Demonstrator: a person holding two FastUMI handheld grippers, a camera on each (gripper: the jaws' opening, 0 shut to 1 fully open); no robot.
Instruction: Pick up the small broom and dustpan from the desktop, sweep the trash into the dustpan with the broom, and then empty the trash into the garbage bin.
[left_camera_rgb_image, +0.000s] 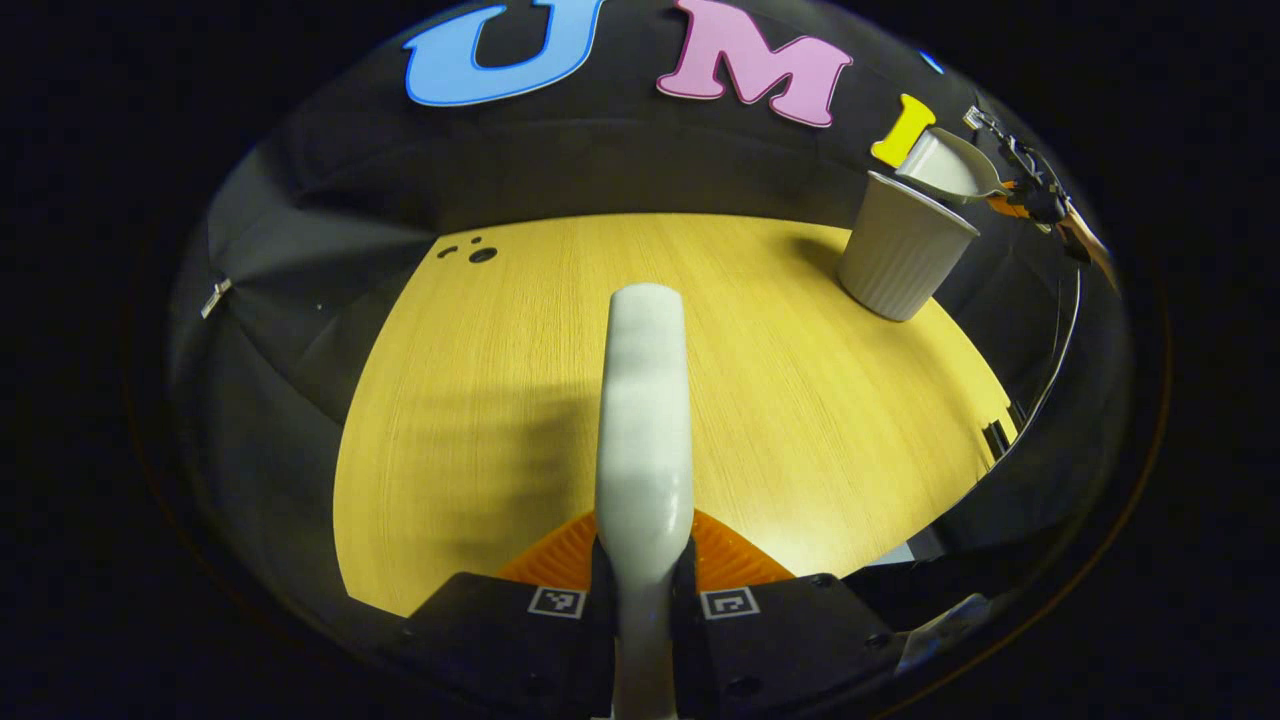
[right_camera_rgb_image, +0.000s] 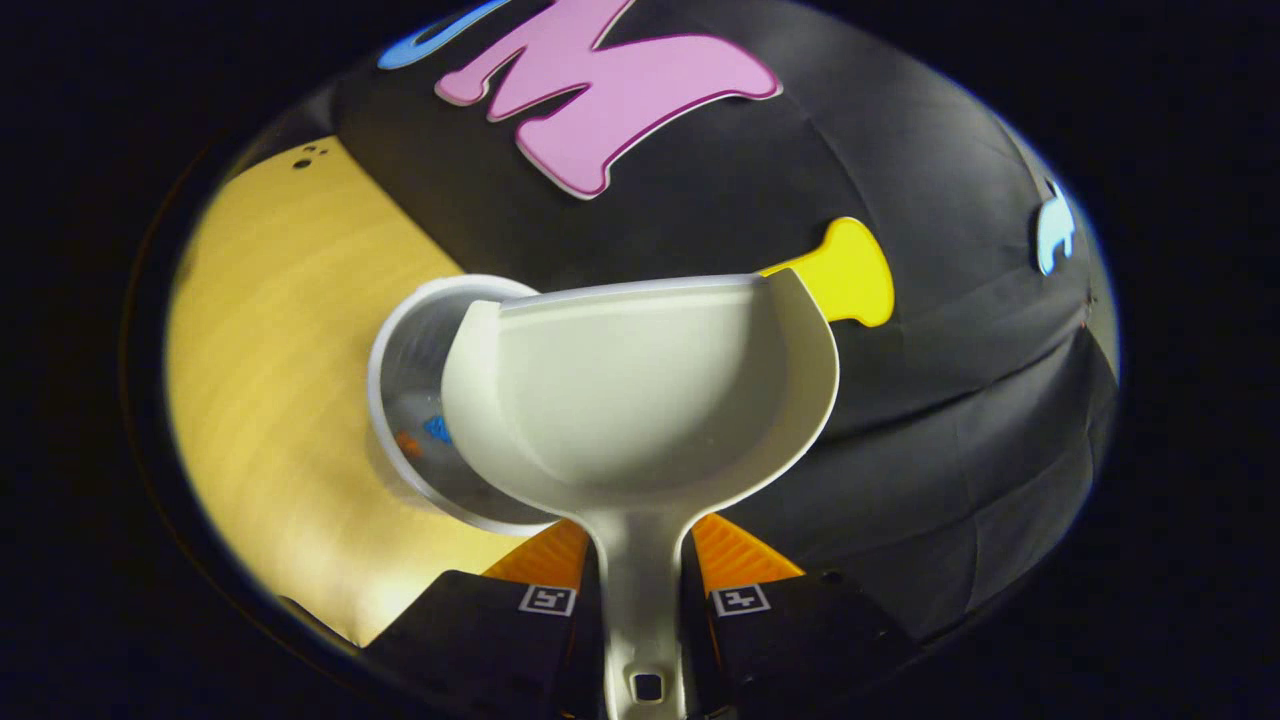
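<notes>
My left gripper (left_camera_rgb_image: 643, 560) is shut on the white handle of the small broom (left_camera_rgb_image: 645, 400), which points forward over the wooden desktop (left_camera_rgb_image: 800, 400); the bristles are hidden. At the far right of the left gripper view, the white ribbed garbage bin (left_camera_rgb_image: 900, 265) stands with the white dustpan (left_camera_rgb_image: 945, 165) tilted over its rim, held by my right gripper (left_camera_rgb_image: 1035, 195). In the right gripper view, my right gripper (right_camera_rgb_image: 640, 570) is shut on the dustpan's handle. The pan (right_camera_rgb_image: 640, 390) looks bare and covers much of the bin (right_camera_rgb_image: 425, 350). Small blue and orange trash bits (right_camera_rgb_image: 436, 428) lie inside the bin.
The bin stands near the desktop's back right corner, close to the booth's black wall. A few small dark marks (left_camera_rgb_image: 480, 253) sit at the back left of the wood. The desktop's right edge (left_camera_rgb_image: 985, 400) runs close behind the bin.
</notes>
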